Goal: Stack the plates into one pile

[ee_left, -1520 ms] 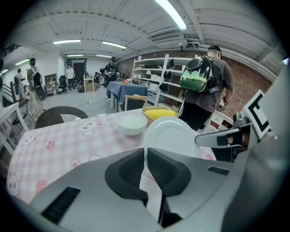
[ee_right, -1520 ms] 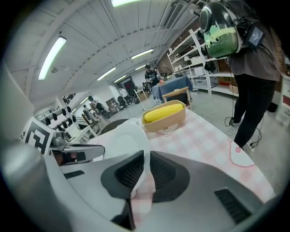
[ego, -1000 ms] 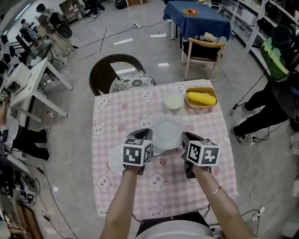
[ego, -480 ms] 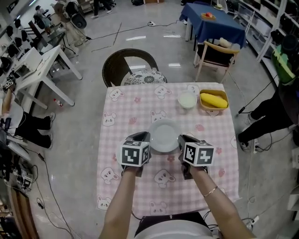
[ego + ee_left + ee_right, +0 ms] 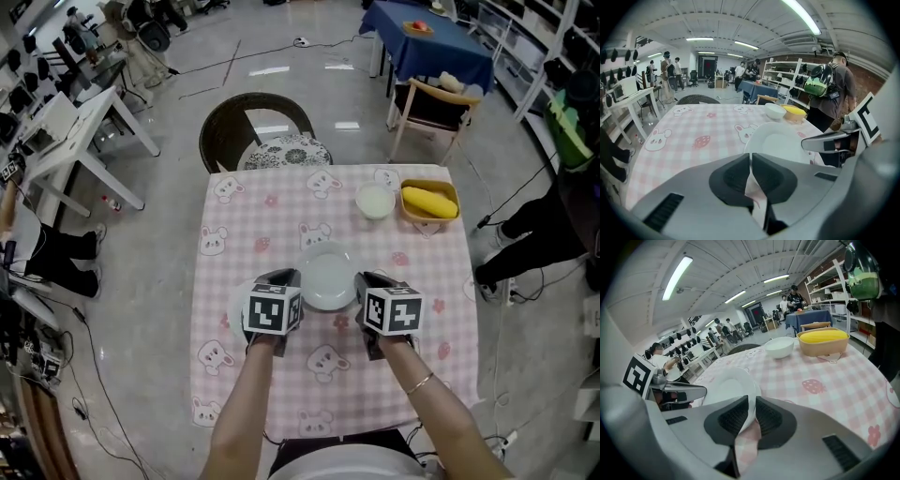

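table (image 5: 281,211): pink cloth, second plate (image 5: 234,305) beside your left gripper (image 5: 287,279).
grip: it and your right gripper (image 5: 367,279) both pinch the white plate (image 5: 328,281) rim; the right jaws have just been loosening a bit.
you: stay level, lower gently.

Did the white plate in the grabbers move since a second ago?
Yes. The plate went further from the small white bowl, down-left in the head view, nearer the person.

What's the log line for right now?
left claw: shut on plate rim | right claw: shut on opposite rim, jaws just opened slightly
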{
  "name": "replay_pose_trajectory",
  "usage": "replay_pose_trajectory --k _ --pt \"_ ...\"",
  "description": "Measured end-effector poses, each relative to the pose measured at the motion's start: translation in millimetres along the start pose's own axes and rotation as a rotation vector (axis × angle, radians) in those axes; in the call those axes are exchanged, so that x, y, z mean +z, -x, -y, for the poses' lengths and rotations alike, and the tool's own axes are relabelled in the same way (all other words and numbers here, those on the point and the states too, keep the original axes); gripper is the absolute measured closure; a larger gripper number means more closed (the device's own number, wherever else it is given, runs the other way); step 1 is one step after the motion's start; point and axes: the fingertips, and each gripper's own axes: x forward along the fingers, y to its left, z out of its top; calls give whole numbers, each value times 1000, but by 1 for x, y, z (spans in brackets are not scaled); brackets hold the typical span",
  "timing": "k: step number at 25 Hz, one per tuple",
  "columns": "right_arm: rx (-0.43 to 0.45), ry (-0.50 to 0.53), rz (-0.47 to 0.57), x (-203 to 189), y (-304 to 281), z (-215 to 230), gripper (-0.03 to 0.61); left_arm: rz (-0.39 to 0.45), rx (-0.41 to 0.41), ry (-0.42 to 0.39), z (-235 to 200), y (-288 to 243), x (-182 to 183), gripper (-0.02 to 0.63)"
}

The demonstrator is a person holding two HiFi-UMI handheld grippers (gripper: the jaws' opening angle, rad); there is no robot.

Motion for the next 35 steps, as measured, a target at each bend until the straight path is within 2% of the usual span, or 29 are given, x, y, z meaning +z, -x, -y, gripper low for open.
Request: replay_pose_trajectory --k 6,9,12,28,35 --pt "27 61 -26 -3 -12 -3 515 -19 -29 -3 10 -14 -2 594" --pt "-11 99 -31 -4 -17 -1 515 -30 -40 -9 16 -21 -4 594" --pt "-13 101 -37 -4 -17 2 552 -39 -47 -17 18 -23 -6 594" --pt "-29 92 8 3 -9 10 568 18 -44 40 12 -10 -1 594" --pt "-11 103 56 11 3 3 572 69 -9 73 7 7 -2 594"
